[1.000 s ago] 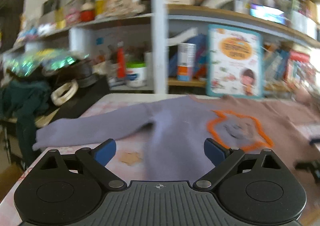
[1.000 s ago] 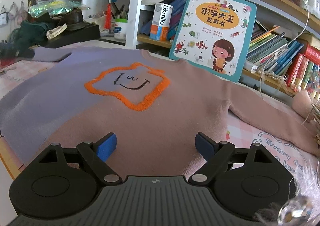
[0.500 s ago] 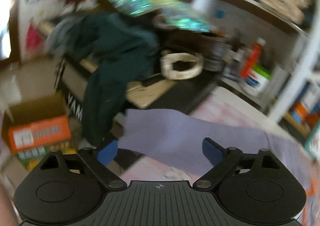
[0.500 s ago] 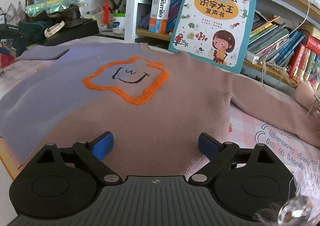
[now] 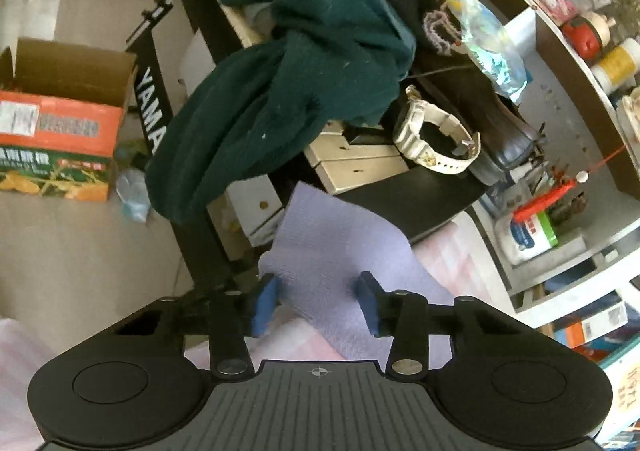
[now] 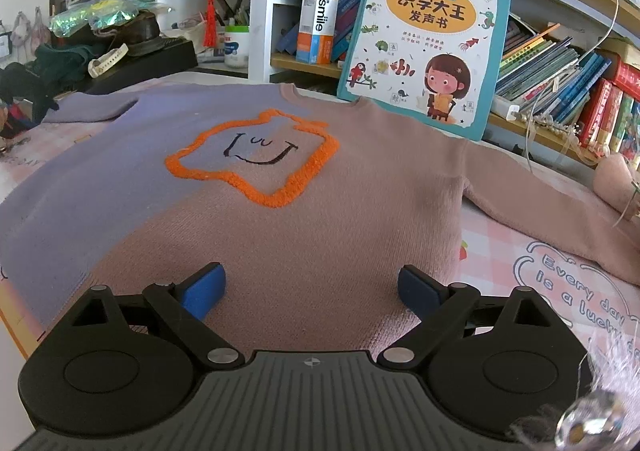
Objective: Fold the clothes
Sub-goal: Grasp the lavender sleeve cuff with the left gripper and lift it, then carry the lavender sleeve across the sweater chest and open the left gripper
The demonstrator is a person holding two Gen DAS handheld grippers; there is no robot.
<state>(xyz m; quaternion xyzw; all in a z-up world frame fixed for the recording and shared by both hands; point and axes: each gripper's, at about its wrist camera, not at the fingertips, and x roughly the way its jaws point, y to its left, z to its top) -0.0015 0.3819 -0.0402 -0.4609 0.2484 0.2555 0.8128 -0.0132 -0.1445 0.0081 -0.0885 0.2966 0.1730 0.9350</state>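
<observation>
A purple-and-pink sweater (image 6: 280,211) with an orange star and a smiley face lies spread flat on the table. Its pink sleeve (image 6: 540,207) stretches right, its purple sleeve (image 6: 92,107) stretches left. In the left wrist view the purple sleeve's cuff end (image 5: 332,247) hangs over the table edge. My left gripper (image 5: 316,303) is open with its jaws on either side of the cuff, not closed on it. My right gripper (image 6: 312,291) is open just above the sweater's pink hem.
A black keyboard stand with a dark green garment (image 5: 296,63) and a white watch (image 5: 436,139) stands beyond the table's left edge. A cardboard box (image 5: 60,123) sits on the floor. A children's book (image 6: 424,43) leans on the shelves behind the sweater.
My left gripper has swung left from the sweater body to the purple sleeve's cuff and narrowed its jaws around it. My right gripper has barely moved.
</observation>
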